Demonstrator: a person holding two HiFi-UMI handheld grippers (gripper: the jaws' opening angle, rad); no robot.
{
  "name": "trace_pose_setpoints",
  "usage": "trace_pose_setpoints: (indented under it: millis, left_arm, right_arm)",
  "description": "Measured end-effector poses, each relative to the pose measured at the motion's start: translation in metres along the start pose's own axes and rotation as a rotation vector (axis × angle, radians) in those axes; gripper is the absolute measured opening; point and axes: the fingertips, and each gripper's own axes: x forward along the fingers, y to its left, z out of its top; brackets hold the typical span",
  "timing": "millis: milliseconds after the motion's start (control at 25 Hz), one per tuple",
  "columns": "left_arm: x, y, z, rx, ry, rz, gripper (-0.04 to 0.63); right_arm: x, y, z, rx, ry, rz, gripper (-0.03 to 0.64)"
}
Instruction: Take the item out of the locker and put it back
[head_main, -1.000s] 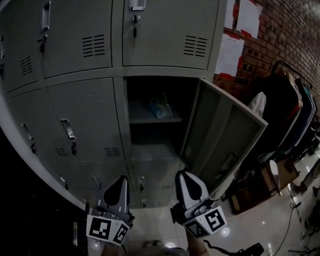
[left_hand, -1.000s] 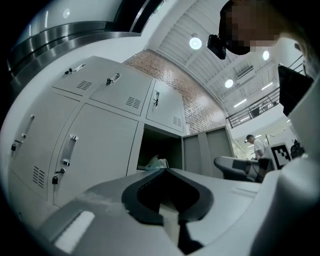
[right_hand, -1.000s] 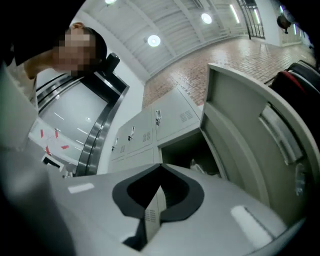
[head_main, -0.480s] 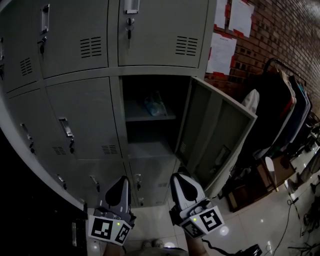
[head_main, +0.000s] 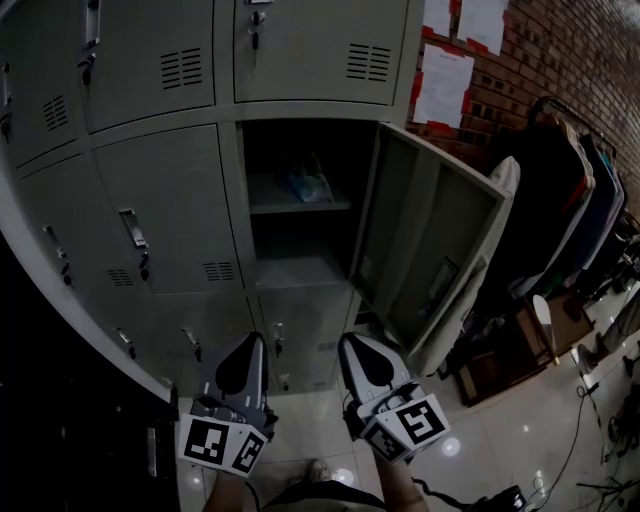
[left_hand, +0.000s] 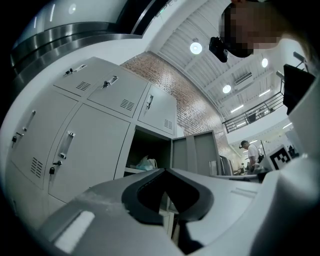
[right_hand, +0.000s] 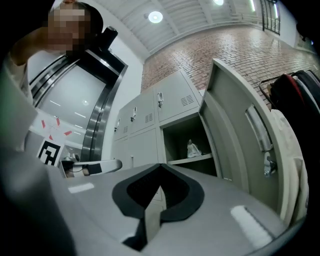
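Note:
The locker compartment (head_main: 300, 215) stands open, its grey door (head_main: 430, 240) swung out to the right. On its upper shelf lies the item (head_main: 308, 183), a pale crumpled bag; it also shows in the left gripper view as the bag (left_hand: 145, 163) and in the right gripper view as the bag (right_hand: 193, 148). My left gripper (head_main: 252, 342) and right gripper (head_main: 347, 342) hang side by side below the opening, well short of it. Both are shut with nothing in them: left tips (left_hand: 165, 170) and right tips (right_hand: 160, 164) meet.
Closed locker doors with handles (head_main: 130, 228) surround the open one. A clothes rack (head_main: 570, 210) with dark garments stands to the right by a brick wall with papers (head_main: 440, 85). Glossy tiled floor (head_main: 520, 440) lies below. A distant person (left_hand: 248, 152) stands in the background.
The lockers have slid up in the head view. Both grippers have shifted a little, still low in front of the open compartment, shut and empty throughout.

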Motion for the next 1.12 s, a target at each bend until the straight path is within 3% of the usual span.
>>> trace_pose_setpoints:
  millis: [240, 600, 880, 1120]
  left_arm:
    - [-0.055, -0.025, -0.019, -0.015, 0.047, -0.031, 0.005]
    - [-0.207, -0.086, -0.026, -0.046, 0.096, -0.036, 0.005]
    - [-0.299, -0.129, 0.018, -0.026, 0.096, -0.031, 0.005]
    - [-0.327, -0.151, 0.046, -0.043, 0.087, 0.008, 0.005]
  right_arm:
    - [-0.039, 0.036, -0.029, 0.024, 0.034, 0.007, 0.003]
    - [-0.157, 0.127, -0.090, 0.117, 0.147, -0.007, 0.003]
    - [-0.229, 0.193, -0.057, 0.166, 0.140, -0.016, 0.003]
    - [-0.250, 0.228, -0.005, 0.084, 0.126, 0.023, 0.003]
